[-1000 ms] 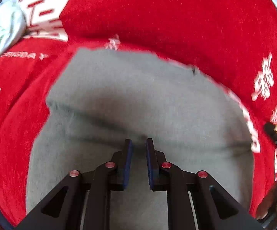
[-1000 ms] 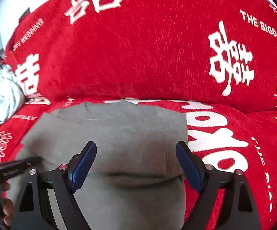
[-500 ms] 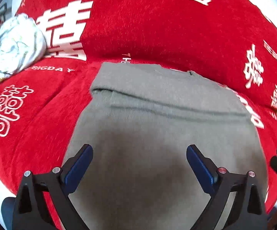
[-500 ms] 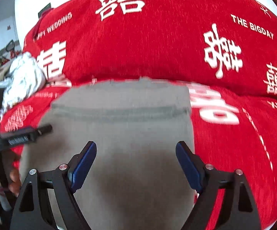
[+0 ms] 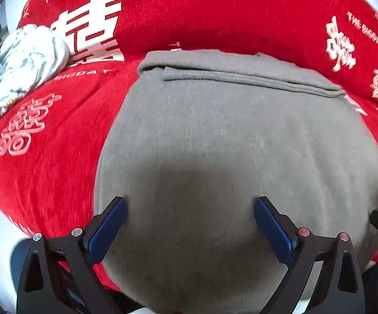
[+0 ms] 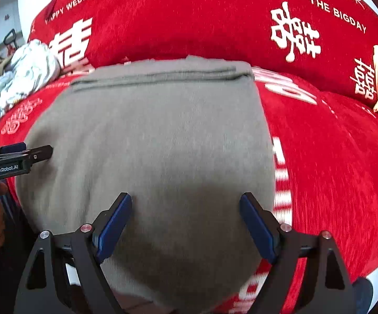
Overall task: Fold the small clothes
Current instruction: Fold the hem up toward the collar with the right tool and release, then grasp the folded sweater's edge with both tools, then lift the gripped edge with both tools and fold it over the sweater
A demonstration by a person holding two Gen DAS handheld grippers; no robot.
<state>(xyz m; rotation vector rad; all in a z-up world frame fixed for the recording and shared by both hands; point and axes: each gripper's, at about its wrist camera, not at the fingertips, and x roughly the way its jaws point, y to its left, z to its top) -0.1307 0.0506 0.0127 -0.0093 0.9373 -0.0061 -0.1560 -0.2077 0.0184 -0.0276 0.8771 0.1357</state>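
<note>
Grey garment point(image 5: 230, 144) lies folded on the red cover point(image 5: 45, 136); your left gripper point(image 5: 190, 225) and right gripper point(image 6: 186, 222) hover over its near edge, jaws released, likely for the next fold.

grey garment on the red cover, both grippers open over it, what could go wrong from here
1. The grey garment is stacked in layers, with offset edges along its far side; a pinch by the left gripper or right gripper may catch only the top layer and pull the stack apart.
2. The plush red cover lies right beside the near edges, so a low pinch could grab it too.
</note>
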